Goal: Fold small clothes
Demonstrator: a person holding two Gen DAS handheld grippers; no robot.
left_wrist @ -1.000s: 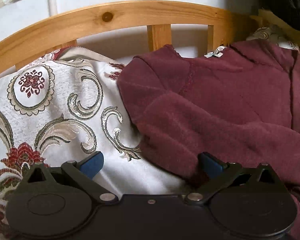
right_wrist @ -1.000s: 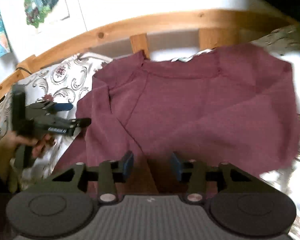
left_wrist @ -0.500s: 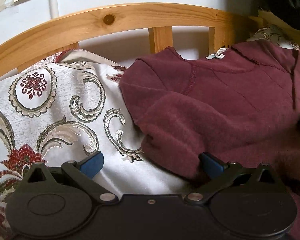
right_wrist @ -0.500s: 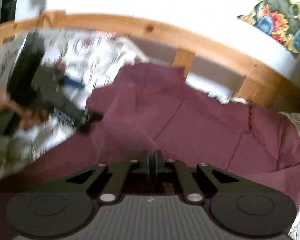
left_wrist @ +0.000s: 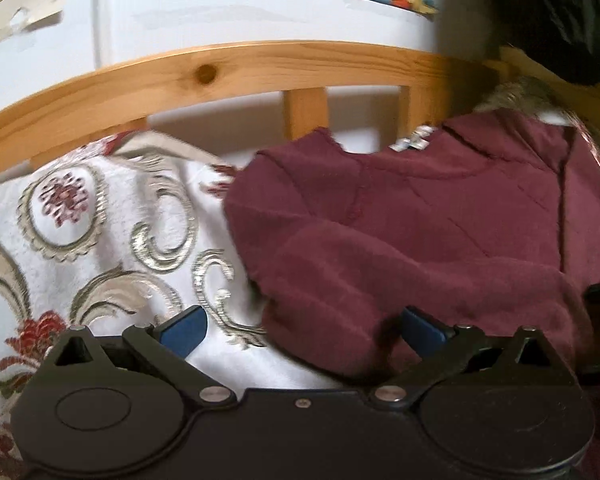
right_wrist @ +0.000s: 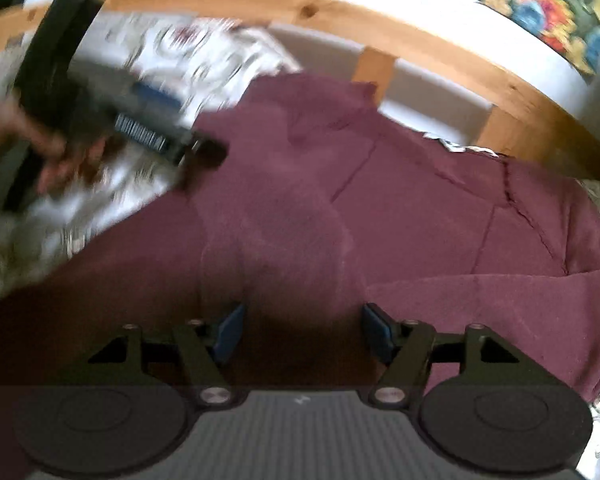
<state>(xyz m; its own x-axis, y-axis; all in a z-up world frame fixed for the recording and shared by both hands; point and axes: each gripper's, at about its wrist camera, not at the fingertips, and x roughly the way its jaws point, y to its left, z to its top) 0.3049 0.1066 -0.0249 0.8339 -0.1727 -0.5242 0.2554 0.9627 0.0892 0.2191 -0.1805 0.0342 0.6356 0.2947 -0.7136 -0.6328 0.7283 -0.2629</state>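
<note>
- Right now the right gripper (right_wrist: 302, 330) is opening its jaws; maroon cloth is lying in the gap below, but the pads are not pressing on it.
- Meanwhile the left gripper (left_wrist: 302, 326) is sitting with jaws wide, one blue pad over the patterned bedspread (left_wrist: 100, 240), the other at the garment's near edge, gripping nothing.
- Outward from both, the maroon sweater (right_wrist: 420, 208) is lying flat on the bedspread, neckline and label toward the wooden bed rail (left_wrist: 260, 68), one sleeve (left_wrist: 340, 280) already folded in across the body.
- Judging by this, the coming move is turning on that sleeve side: its folded edge is running right at the left gripper's inner pad, so the left hand (right_wrist: 56, 152) is the nearer one there, while the right gripper is hovering over the middle of the body.
- Blur is hiding where the hem lies.
</note>
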